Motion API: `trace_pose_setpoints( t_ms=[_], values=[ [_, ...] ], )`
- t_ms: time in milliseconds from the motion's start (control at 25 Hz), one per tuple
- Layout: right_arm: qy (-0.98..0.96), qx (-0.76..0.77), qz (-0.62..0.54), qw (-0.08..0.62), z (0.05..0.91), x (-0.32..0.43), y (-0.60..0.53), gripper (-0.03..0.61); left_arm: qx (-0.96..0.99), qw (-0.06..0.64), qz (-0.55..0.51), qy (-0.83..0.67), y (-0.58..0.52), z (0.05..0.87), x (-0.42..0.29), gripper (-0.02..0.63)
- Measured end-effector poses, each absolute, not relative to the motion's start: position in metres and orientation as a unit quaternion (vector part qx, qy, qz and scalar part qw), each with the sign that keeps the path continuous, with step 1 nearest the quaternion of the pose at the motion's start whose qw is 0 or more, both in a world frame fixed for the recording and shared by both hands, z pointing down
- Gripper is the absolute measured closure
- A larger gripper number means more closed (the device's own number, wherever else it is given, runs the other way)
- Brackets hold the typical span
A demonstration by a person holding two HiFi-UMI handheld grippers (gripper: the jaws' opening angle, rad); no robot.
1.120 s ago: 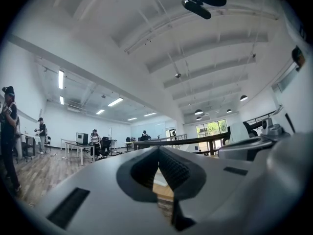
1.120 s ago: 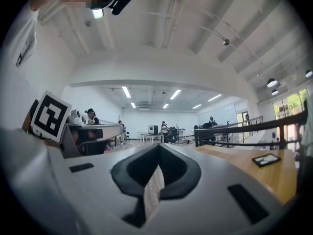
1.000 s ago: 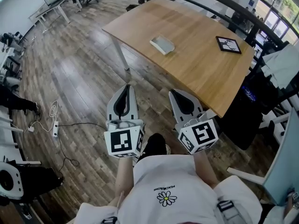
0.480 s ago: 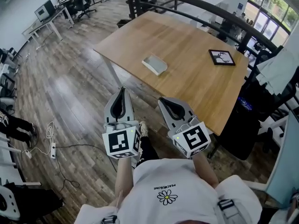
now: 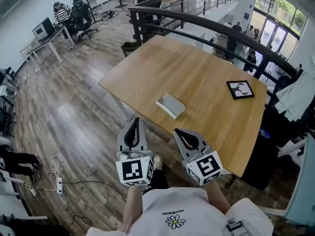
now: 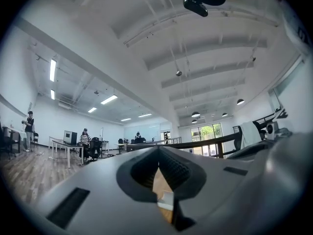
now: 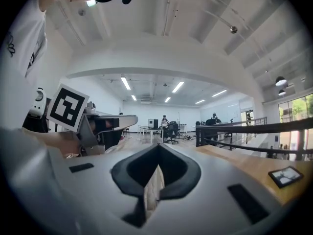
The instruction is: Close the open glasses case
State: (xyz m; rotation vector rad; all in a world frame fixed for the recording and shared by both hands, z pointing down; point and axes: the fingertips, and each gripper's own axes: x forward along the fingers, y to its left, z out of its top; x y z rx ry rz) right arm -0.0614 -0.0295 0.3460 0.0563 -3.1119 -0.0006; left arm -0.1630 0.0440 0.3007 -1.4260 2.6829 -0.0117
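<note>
The pale grey glasses case (image 5: 170, 104) lies on the wooden table (image 5: 206, 77), close to its near edge. How its lid stands is too small to tell. Both grippers are held level in front of the person, short of the table edge. My left gripper (image 5: 133, 121) is shut and empty, below and left of the case. My right gripper (image 5: 177, 131) is shut and empty too, just below the case. In the left gripper view a sliver of the case (image 6: 165, 199) shows past the closed jaws (image 6: 159, 153). The right gripper view looks along the closed jaws (image 7: 158, 150) over the tabletop.
A small black-framed picture (image 5: 240, 89) lies at the table's far right, and shows in the right gripper view (image 7: 286, 175). A dark railing (image 5: 206, 26) runs behind the table. Desks and seated people (image 5: 69, 14) are far left. A cable and power strip (image 5: 59, 186) lie on the wood floor.
The person has walked toward the table. Both shut grippers have come up close to its near edge, and the case now lies just ahead of them.
</note>
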Motion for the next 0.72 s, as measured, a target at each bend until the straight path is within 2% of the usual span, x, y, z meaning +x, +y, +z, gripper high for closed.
trace_pose_setpoints(
  t_ms=[520,720],
  values=[
    [-0.993,0.106,0.01,-0.055,0.301,-0.231,-0.122,0.572,-0.52,0.063,0.007,0.852,-0.033,0.282,-0.33,0.597],
    [-0.988,0.149,0.012,-0.038,0.316,-0.251,-0.151,0.572,-0.543,0.045,0.009,0.838,-0.066,0.296,-0.358,0.597]
  ],
)
